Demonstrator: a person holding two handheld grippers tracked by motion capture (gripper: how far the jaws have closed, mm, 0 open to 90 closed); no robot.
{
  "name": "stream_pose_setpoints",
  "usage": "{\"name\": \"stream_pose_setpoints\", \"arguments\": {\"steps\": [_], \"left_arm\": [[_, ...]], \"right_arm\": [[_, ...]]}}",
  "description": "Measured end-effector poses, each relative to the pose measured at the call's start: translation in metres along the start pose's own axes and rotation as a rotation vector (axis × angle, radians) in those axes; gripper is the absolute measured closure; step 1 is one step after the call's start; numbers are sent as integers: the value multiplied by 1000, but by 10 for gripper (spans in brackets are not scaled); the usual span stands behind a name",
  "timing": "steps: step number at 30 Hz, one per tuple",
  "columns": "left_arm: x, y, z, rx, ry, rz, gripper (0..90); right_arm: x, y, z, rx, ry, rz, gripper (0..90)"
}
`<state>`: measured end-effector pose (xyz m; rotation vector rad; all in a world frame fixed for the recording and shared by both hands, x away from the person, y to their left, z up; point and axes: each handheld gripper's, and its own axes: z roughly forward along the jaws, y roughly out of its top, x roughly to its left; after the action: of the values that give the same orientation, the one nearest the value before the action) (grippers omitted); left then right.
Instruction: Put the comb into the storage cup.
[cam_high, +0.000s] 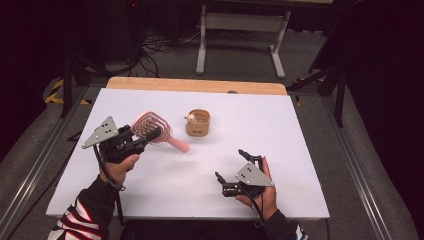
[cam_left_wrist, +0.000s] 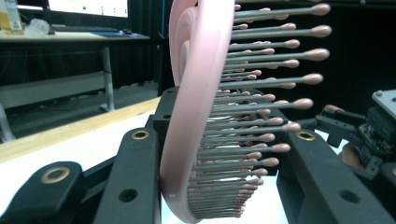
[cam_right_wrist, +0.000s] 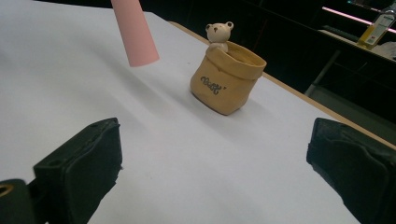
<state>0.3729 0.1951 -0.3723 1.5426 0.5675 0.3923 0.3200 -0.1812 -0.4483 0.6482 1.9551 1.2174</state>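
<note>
White sheet covers the table (cam_high: 165, 185), with a bare wood strip along the far edge. Grey floor, cables and a white metal frame (cam_high: 240, 30) behind, room dark.

High view: left gripper (cam_high: 150, 136) is clamped on the head of a pink hairbrush (cam_high: 156, 131), handle pointing right towards a tan pot (cam_high: 198, 123) near table centre. Brush handle tip near the pot, not touching. Right gripper (cam_high: 231, 163) sits near the front right, jaws spread wide, nothing in them.

Left gripper view: hairbrush (cam_left_wrist: 191, 116) held edge-on between the black jaws, smooth pink plastic rim, rows of thin grey bristles with rounded pink tips. Desk with a monitor (cam_left_wrist: 88, 7) at the back.

Right gripper view: jaws wide apart and empty over the white sheet. The pot (cam_right_wrist: 226, 79) looks like a rolled-top sack, matte tan, small bear figure (cam_right_wrist: 218, 33) at its rim, dark lettering on the front. Round pink handle end (cam_right_wrist: 135, 32) hangs above the sheet, left of the pot.
</note>
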Motion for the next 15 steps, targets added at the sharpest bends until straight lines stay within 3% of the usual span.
{"name": "stream_pose_setpoints", "arguments": {"steps": [15], "left_arm": [[4, 29, 9, -26, 23, 22, 629]], "right_arm": [[-14, -9, -14, 19, -38, 26, 42]]}}
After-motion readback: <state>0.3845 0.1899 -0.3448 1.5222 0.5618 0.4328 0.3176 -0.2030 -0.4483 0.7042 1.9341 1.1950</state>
